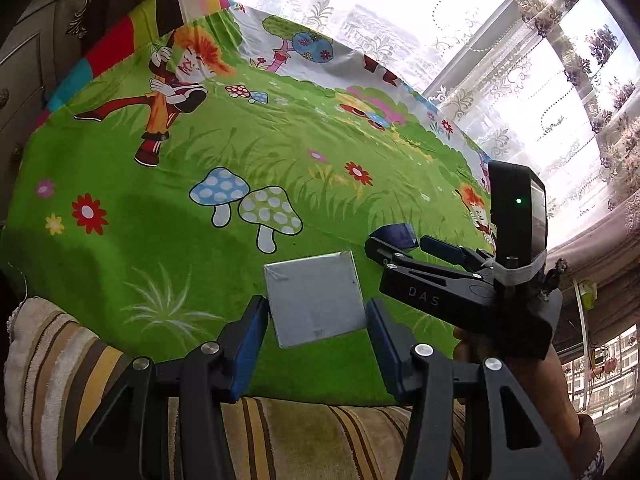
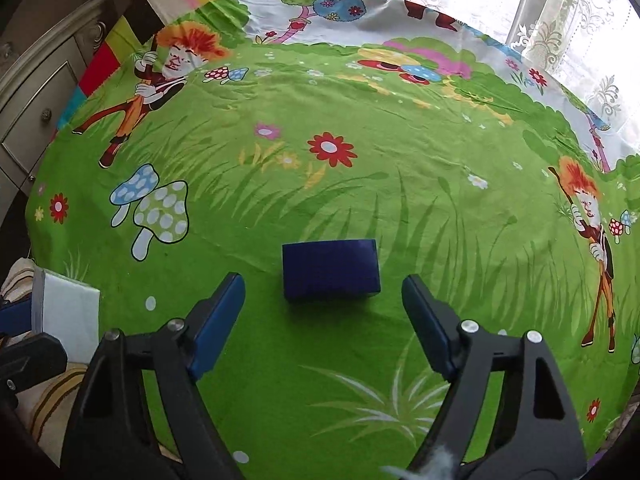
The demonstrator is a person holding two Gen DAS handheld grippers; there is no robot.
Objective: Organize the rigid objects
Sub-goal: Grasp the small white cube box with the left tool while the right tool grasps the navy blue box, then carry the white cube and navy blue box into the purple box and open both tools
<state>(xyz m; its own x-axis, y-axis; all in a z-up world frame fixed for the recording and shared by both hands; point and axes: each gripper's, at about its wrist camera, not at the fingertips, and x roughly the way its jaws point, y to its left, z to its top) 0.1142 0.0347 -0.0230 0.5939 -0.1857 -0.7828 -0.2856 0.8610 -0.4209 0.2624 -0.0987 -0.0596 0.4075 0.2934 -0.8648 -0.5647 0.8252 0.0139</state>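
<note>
Fingers of the left gripper point(image 1: 317, 322) are clamping the grey box point(image 1: 314, 298), while the right gripper point(image 2: 323, 320) is hanging spread, with the blue box point(image 2: 331, 272) lying just ahead, ungrasped, so organizing looks barely begun.

Home bedroom, cartoon bedsheet point(image 2: 360, 168), lace curtains point(image 1: 460, 40), ornate drawer cabinet point(image 2: 36, 112)

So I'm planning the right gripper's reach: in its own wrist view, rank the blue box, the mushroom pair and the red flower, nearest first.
1. Blue box, just ahead between the fingers of the right gripper.
2. Mushroom pair, farther off, left.
3. Red flower, farthest, straight ahead beyond the box.
</note>
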